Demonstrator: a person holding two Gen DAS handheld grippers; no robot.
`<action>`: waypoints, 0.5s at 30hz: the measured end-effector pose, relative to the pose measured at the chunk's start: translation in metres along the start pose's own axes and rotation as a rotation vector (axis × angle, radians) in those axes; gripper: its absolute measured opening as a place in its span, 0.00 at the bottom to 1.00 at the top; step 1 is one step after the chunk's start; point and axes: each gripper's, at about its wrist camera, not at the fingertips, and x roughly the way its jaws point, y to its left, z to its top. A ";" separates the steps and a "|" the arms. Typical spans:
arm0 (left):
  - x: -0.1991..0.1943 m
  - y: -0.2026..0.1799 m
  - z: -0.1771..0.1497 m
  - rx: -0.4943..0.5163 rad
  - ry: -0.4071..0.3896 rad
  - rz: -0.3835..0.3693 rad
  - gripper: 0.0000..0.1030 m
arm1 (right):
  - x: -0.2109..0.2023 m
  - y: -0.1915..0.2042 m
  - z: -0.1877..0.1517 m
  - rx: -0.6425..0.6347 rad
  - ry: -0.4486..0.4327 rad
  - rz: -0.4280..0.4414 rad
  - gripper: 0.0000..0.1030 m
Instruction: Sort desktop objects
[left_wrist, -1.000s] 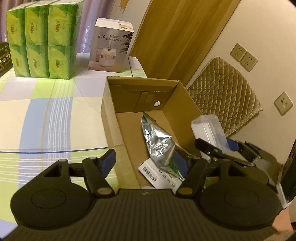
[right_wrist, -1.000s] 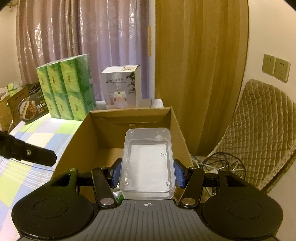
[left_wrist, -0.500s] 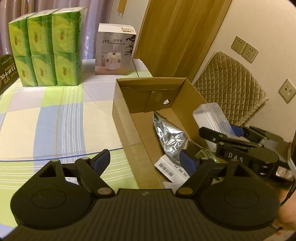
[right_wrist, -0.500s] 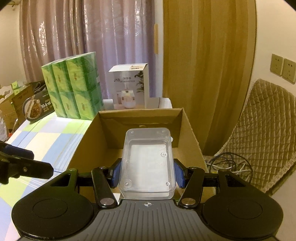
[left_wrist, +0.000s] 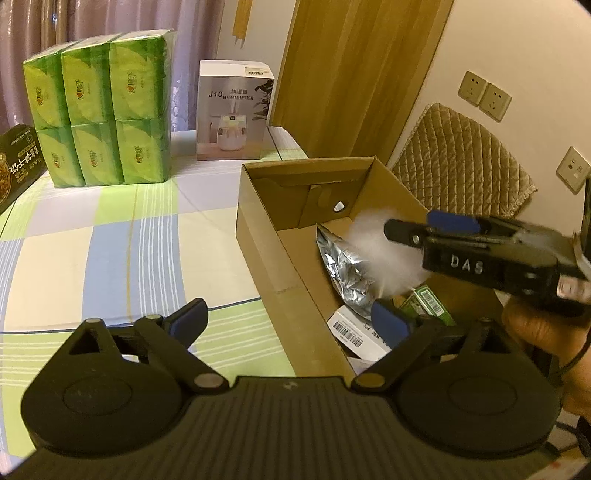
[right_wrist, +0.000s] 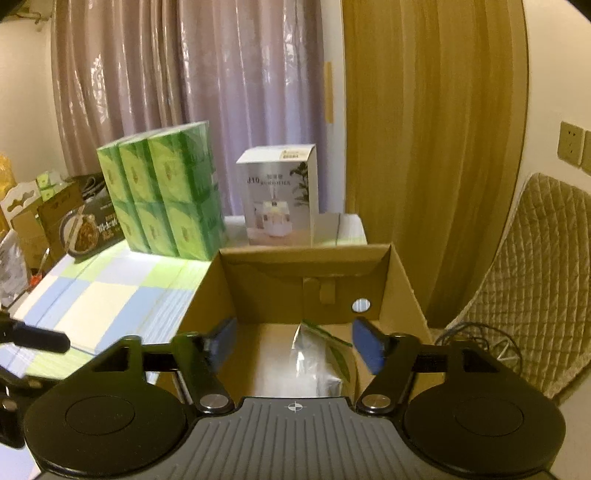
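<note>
An open cardboard box stands at the right end of the checked tablecloth; it also shows in the right wrist view. Inside lie a silver foil pouch, a white barcode carton and a green packet. A clear plastic container is a blurred white shape in mid-air just below my right gripper, apart from its fingers, over the box. My right gripper is open and empty above the box. My left gripper is open and empty at the box's near left wall.
A stack of green tissue packs and a white humidifier box stand at the table's far side. A dark food box lies at the far left. A quilted chair and wall sockets are right of the box.
My right gripper has opened and let go of the clear container, which is dropping into the box. My left gripper has drawn back and up, away from the box.
</note>
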 end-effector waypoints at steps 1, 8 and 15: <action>-0.001 0.001 -0.001 0.001 -0.002 0.002 0.90 | -0.001 0.000 -0.001 0.000 -0.001 -0.002 0.67; -0.008 -0.002 -0.009 0.023 -0.015 -0.005 0.91 | -0.011 -0.009 -0.016 0.043 0.025 -0.034 0.71; -0.014 -0.004 -0.021 0.010 -0.010 -0.007 0.91 | -0.032 -0.009 -0.031 0.060 0.030 -0.036 0.85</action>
